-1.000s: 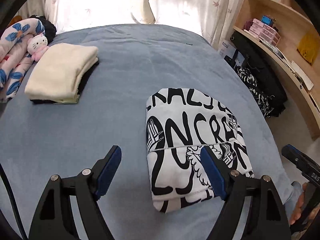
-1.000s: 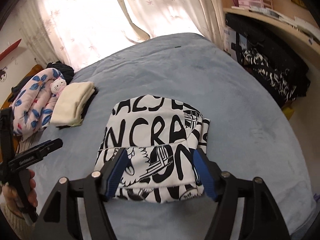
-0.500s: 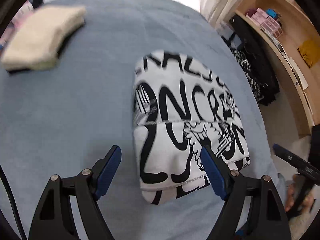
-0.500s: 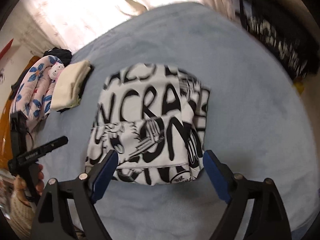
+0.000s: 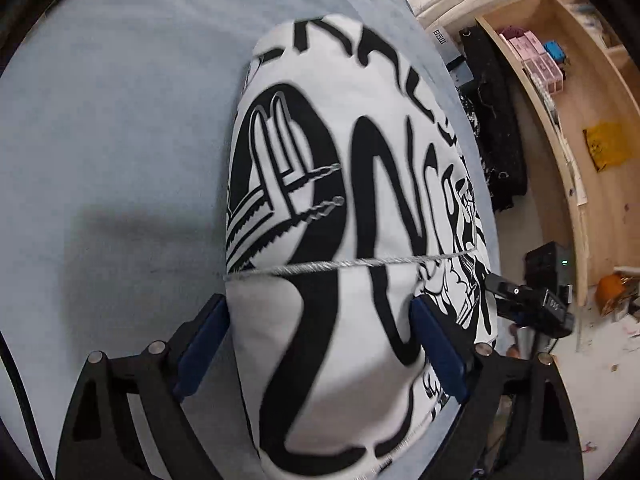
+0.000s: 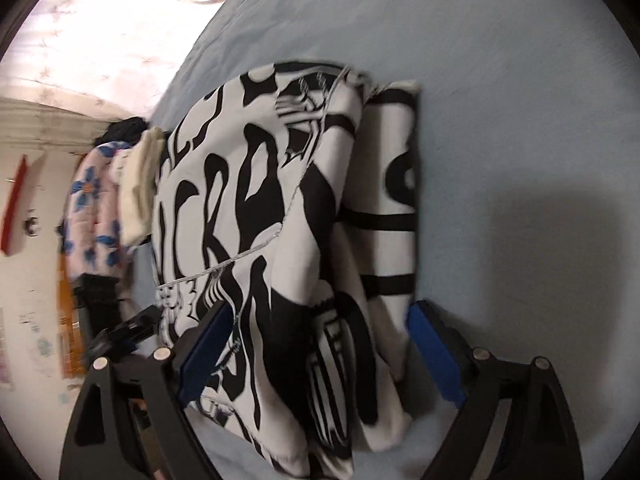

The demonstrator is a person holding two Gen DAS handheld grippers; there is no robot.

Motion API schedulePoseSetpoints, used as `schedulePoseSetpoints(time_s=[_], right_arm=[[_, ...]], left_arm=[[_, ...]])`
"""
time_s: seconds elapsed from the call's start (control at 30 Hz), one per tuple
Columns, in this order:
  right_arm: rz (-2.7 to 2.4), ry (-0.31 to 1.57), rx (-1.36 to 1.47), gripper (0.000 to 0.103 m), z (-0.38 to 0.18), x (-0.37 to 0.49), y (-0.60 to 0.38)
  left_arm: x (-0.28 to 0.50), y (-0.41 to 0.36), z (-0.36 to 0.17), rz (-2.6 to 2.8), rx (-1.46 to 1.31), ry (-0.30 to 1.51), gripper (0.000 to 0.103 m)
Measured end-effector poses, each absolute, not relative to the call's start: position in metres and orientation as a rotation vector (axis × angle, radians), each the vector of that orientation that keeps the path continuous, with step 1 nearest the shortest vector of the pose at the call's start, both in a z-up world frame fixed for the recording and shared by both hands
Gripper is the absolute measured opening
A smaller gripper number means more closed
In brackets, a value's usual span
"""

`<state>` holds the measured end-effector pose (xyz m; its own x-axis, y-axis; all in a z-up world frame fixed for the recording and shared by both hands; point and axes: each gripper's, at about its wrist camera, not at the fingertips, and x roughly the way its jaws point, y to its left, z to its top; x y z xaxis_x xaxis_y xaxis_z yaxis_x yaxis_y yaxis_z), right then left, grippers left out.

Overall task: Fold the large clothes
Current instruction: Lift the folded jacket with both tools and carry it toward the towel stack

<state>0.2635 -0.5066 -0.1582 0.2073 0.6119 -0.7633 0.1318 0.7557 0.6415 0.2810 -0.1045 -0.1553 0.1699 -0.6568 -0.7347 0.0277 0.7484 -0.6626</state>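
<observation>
A folded white garment with bold black lettering (image 5: 352, 208) lies on the blue-grey bed (image 5: 120, 128). My left gripper (image 5: 320, 344) is open, its blue pads straddling the garment's near left end close above it. My right gripper (image 6: 316, 348) is open and straddles the opposite end, where the folded layers (image 6: 304, 216) show edge-on. Neither gripper pinches cloth. The right gripper also shows in the left wrist view (image 5: 528, 308), and the left gripper shows in the right wrist view (image 6: 124, 330).
A cream folded garment (image 6: 140, 184) and a floral quilt (image 6: 92, 208) lie at the far side of the bed. Wooden shelves (image 5: 580, 92) and dark clothes (image 5: 496, 132) stand beside the bed. Sunlit curtains (image 6: 100, 28) hang behind.
Both grippers have dropped and moved in close to the folded garment, one at each end; both stay open. The garment has not visibly moved.
</observation>
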Motion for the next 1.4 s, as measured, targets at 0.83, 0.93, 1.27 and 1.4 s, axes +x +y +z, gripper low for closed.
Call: schedulePoseSetpoints(time_s=[0.83,0.93,1.27,1.4], right_arm=[[0.393,1.203,0.342,0.035,-0.131,0.254,-0.441],[0.361,1.188,0.241,0.03,-0.108,0.241,-0.414],[0.491,1.084,0.232,0.029,-0.032,0.228,-0.291],[0.588,1.024,0.212,0.029,0.007,0.264,-0.206]], left_arm=[[0.292,-0.169,-0.121,-0.441,-0.339,1.229,0.052],[0.284,-0.177,-0.096,-0.429,-0.242,1.185,0.045],[0.261,-0.059,0.004,-0.367,-0.15,1.105,0.044],[0.277,0.016,0.051,-0.296,-0.098,1.06,0.045]])
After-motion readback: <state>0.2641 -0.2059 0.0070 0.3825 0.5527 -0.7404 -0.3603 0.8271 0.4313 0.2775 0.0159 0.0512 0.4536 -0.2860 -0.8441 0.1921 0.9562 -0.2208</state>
